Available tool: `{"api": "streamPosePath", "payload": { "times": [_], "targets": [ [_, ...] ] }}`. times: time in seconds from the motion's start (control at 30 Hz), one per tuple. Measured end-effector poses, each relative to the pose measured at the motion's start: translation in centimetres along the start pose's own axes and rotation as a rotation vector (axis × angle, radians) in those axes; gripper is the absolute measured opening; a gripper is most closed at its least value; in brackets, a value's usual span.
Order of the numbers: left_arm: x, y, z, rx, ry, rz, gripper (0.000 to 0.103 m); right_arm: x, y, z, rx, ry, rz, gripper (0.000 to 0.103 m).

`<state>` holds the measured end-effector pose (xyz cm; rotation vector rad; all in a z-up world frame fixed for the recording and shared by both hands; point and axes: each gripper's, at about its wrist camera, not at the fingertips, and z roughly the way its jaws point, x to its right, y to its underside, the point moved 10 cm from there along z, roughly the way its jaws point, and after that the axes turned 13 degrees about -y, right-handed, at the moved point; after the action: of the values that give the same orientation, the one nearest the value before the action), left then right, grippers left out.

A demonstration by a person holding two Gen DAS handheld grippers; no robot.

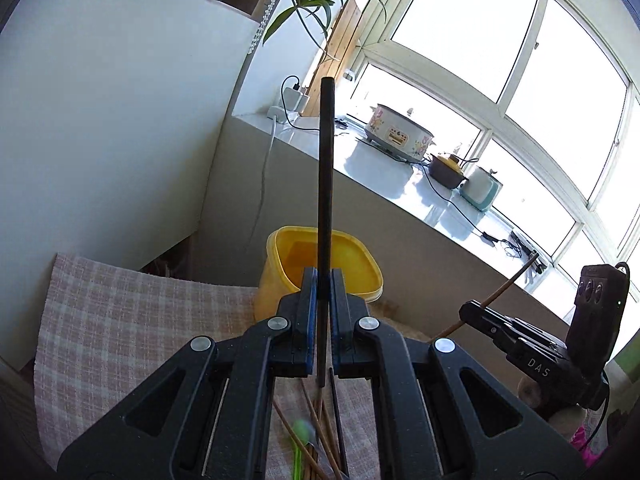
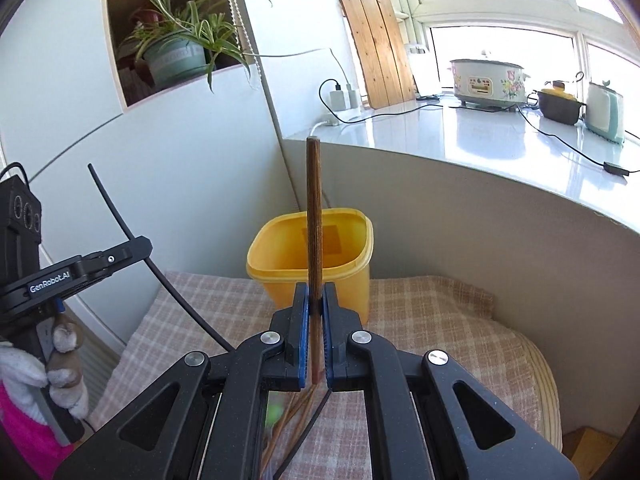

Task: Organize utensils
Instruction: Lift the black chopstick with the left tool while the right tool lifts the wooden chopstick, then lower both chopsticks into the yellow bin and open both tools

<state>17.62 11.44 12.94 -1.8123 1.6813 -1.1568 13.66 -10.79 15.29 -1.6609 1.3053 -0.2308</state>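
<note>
Two grippers: left gripper (image 1: 324,280) clamped on one black chopstick (image 1: 326,184), right gripper (image 2: 316,296) clamped on one brown chopstick (image 2: 314,216). One yellow tub (image 2: 316,256) on one checked cloth (image 2: 420,320), with a loose bunch of sticks (image 1: 320,432) lying below the jaws, at least five, exact count unclear. On the white sill (image 2: 460,136): one flowered cooker (image 2: 488,80), one dark pot (image 2: 558,106), one pale kettle (image 2: 606,112); also one potted plant (image 2: 176,52) and one wooden board (image 2: 376,64).

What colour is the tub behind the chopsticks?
Yellow tub, best seen in the right wrist view.
</note>
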Motion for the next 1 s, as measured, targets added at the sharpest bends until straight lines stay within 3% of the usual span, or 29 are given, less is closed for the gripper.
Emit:
{"api": "streamPosePath", "payload": {
  "times": [0.47, 1.0],
  "targets": [
    [1.6, -6.8, 1.8, 0.100, -0.003, -0.034, 0.003, -0.6, -5.8, -0.4, 0.108, -0.026, -0.024, 0.004],
    [-0.3, -7.0, 7.7, 0.080, -0.055, -0.044, 0.003, 2.9, -8.6, 2.3, 0.150, -0.002, 0.045, 0.004]
  ]
}}
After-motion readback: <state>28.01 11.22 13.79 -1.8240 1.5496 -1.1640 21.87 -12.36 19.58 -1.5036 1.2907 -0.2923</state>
